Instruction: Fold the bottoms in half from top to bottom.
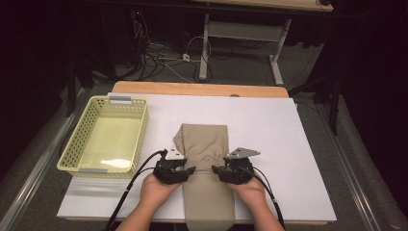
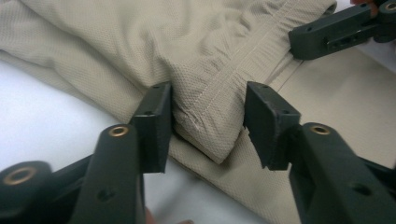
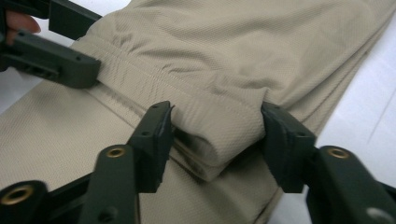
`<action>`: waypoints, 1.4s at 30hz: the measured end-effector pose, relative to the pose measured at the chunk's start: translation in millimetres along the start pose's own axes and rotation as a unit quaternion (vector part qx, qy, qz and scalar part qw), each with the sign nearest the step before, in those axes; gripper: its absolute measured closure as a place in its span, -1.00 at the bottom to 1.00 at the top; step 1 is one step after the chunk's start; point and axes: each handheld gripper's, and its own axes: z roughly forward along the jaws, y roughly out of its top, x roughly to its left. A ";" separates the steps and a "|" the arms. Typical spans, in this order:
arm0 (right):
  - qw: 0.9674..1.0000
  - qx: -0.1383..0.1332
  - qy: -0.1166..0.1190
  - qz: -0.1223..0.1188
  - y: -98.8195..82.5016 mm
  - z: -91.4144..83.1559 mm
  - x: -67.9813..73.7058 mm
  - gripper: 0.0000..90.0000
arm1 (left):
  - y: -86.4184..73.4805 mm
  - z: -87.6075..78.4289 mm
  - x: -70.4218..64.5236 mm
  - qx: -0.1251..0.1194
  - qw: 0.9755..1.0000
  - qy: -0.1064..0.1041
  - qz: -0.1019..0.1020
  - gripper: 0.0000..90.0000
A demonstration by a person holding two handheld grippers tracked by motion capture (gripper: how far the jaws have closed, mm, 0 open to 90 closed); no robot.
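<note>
Garment: beige folded garment (image 1: 206, 159) lies on the white board (image 1: 288, 144), a long strip running from twelve o'clock down to six o'clock, where its lower end hangs past the board's near edge; its upper part is folded back over the lower part, and the fold's free edge lies across the strip between the two grippers.
Seam: a stitched, gathered band (image 2: 243, 56) runs along that folded edge in the left gripper view.
Left gripper: left gripper (image 1: 179, 169) sits at the garment's nine o'clock edge, held by the left hand (image 1: 155, 190); its jaws stand on either side of the folded corner, the left pad touching the cloth, the right pad apart from it, so the cloth sits loose between them, not pinched.
Right gripper: right gripper (image 1: 230, 171) sits at the garment's three o'clock edge, held by the right hand (image 1: 250, 191); both pads lie against the thick folded corner (image 3: 219, 135), which fills the gap, so it is grasping the cloth.
Basket: pale yellow basket (image 1: 86, 139) stands at nine o'clock of the garment, on the board's left side, well apart from the cloth.
Table: wooden table edge (image 1: 197, 89) shows at twelve o'clock beyond the board.
</note>
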 end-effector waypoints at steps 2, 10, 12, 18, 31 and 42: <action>1.000 -0.003 0.001 -0.006 -0.5 -0.6 1.6 0.19 | -0.6 -0.3 -1.0 -0.002 1.000 0.005 0.002 0.25; 1.000 -0.014 0.001 -0.016 -5.7 -13.6 7.0 0.46 | -4.1 -8.5 -11.8 0.003 1.000 -0.003 0.023 0.36; 1.000 -0.013 0.001 -0.022 -9.2 -17.5 10.6 0.46 | -6.8 -11.4 -16.2 0.004 1.000 -0.006 0.028 0.36; 0.999 -0.019 0.006 -0.027 -24.5 -32.2 22.8 0.46 | -19.8 -20.5 -33.1 0.001 0.999 -0.023 0.038 0.36; 0.999 -0.019 0.019 -0.038 -53.0 -60.2 48.2 0.46 | -39.9 -41.0 -68.3 0.004 0.997 -0.038 0.073 0.36; 0.999 -0.012 0.031 -0.038 -68.6 -71.0 62.2 0.26 | -61.1 -50.9 -80.2 -0.007 0.997 -0.042 0.067 0.18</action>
